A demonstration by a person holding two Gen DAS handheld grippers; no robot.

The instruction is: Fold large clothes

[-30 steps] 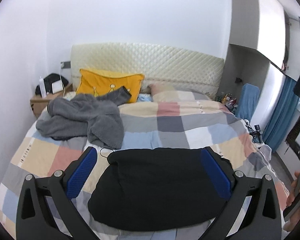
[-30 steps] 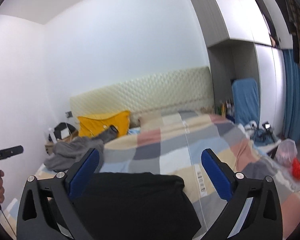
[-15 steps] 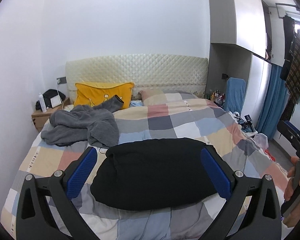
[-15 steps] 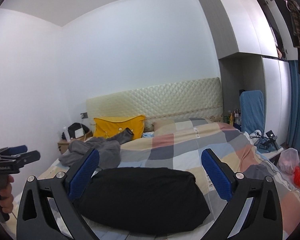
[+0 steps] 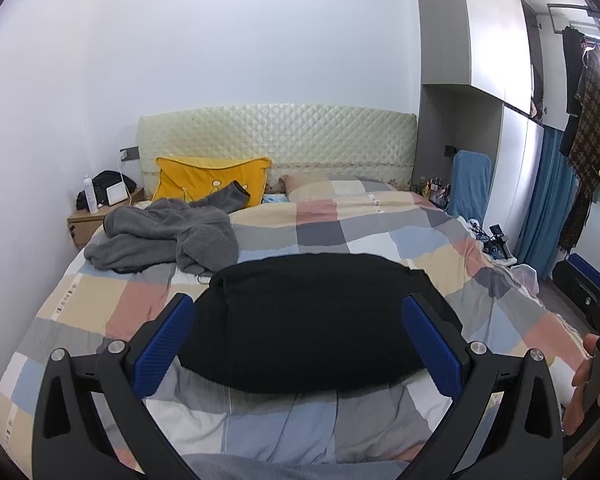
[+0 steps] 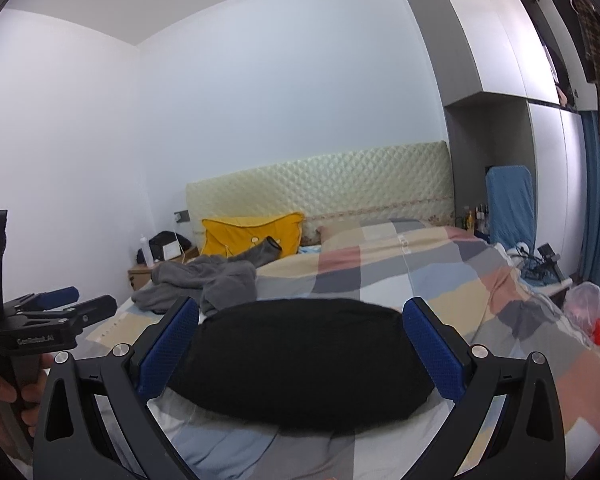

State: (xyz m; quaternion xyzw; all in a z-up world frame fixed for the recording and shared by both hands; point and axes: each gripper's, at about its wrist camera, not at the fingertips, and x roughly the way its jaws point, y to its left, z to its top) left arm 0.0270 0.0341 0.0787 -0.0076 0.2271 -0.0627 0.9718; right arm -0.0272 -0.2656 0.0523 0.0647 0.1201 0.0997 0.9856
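Observation:
A folded black garment (image 5: 308,316) lies flat on the checked bedspread (image 5: 340,232) near the foot of the bed; it also shows in the right wrist view (image 6: 300,356). A crumpled grey fleece garment (image 5: 164,236) lies at the bed's left, near the pillows, and shows in the right wrist view (image 6: 204,284). My left gripper (image 5: 300,344) is open and empty, held back from the black garment. My right gripper (image 6: 300,344) is open and empty, also held back from it. Each gripper shows at the edge of the other's view.
A yellow pillow (image 5: 212,180) leans on the quilted headboard (image 5: 276,136). A wooden nightstand (image 5: 100,216) stands at the far left. A blue chair (image 5: 470,184), a wardrobe (image 5: 484,80), hanging clothes (image 5: 588,92) and floor clutter (image 6: 588,312) are on the right.
Both grippers have pulled back and risen away from the black garment, so more of the bed and room is in view. The garment has stayed in place.

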